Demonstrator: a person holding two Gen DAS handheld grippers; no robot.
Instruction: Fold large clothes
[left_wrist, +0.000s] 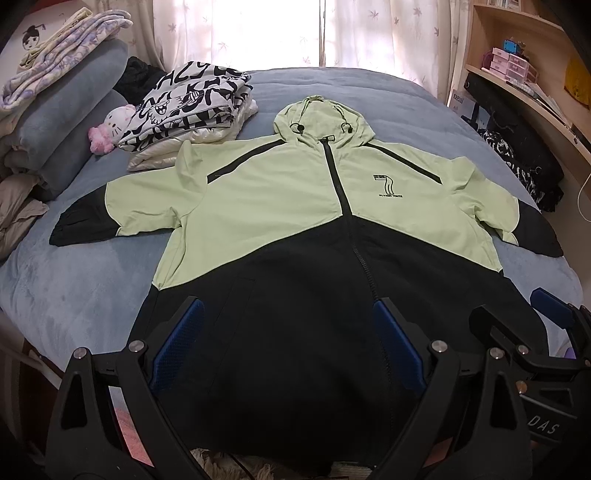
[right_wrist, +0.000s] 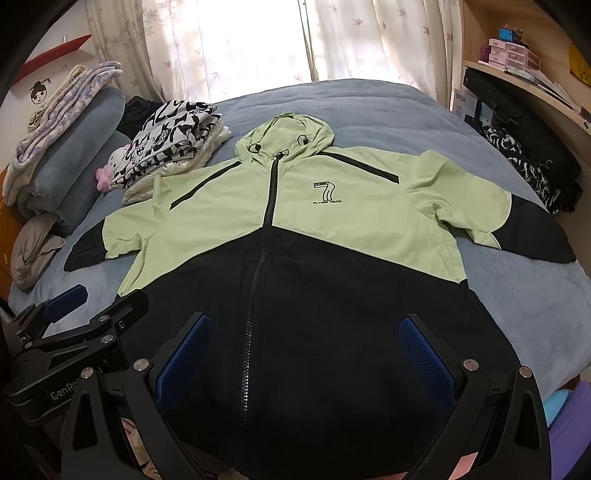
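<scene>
A green-and-black jacket (left_wrist: 295, 229) lies flat, zipped, on the bed (left_wrist: 74, 295). Both grippers, left (left_wrist: 288, 343) and right (right_wrist: 306, 350), hover at its near hem, jaws released. Only the right view shows the logo's words legibly.

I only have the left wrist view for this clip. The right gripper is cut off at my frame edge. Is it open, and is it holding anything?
Observer: The right gripper is open and holds nothing. Its blue pads stand wide apart over the black lower half of the jacket.
Operator: The lettering under the 7 is blurred for me.
Observer: In the right wrist view the chest print reads FLYING YOUTH.
Operator: Is there anything on the wall left of the curtains?
Observer: Yes, a red shelf is mounted there, slanting across the upper left corner.
</scene>
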